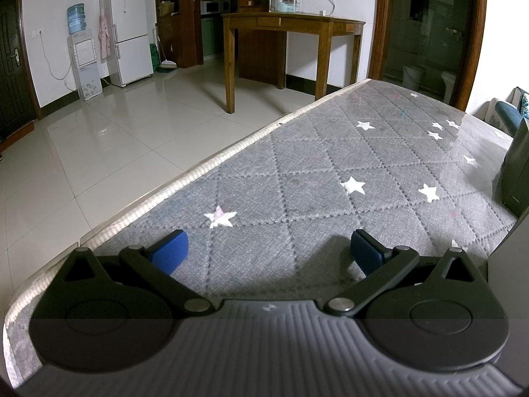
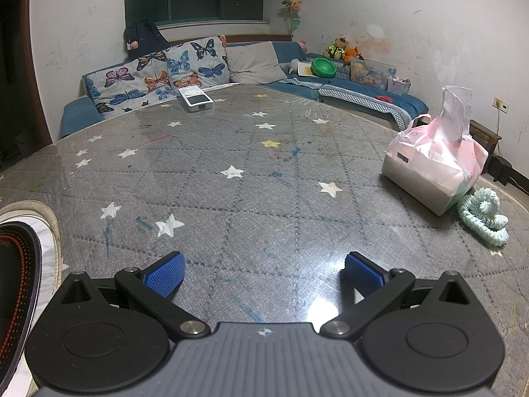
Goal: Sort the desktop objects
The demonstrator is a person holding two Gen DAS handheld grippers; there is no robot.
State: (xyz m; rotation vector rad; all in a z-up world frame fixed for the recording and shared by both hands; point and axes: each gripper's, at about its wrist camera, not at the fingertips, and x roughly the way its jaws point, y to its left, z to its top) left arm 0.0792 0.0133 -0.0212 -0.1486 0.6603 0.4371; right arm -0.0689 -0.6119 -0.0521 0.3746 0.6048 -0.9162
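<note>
grey star-patterned tabletop, both grippers empty and nothing yet picked

grey quilted matting with white stars, under a glossy clear cover, fills both wrist views, and the things to be sorted sit on it only in the right wrist view. nearest the right gripper is a pink and white tissue pack, well off to its right with a tissue standing up out of the top; just beside the pack's near corner, probably touching it, lies a pale mint coiled toy. far across the table, near the edge by the sofa, a small white device lies flat. at the left edge of that view a dark round object with orange dots rests on a pale mat; i cannot tell what it is.

the right gripper's jaws stand wide apart with nothing between the blue pads, low over bare matting. the left gripper is likewise spread wide and empty, facing the table edge and the tiled floor beyond; only a dark upright object shows at its far right.

judging from this, the sorting has not begun or sits between picks. the next move likely calls for swinging the right gripper toward the tissue pack or the toy; the pack is soft and broad, so the jaws must stay fully spread to span it.
</note>
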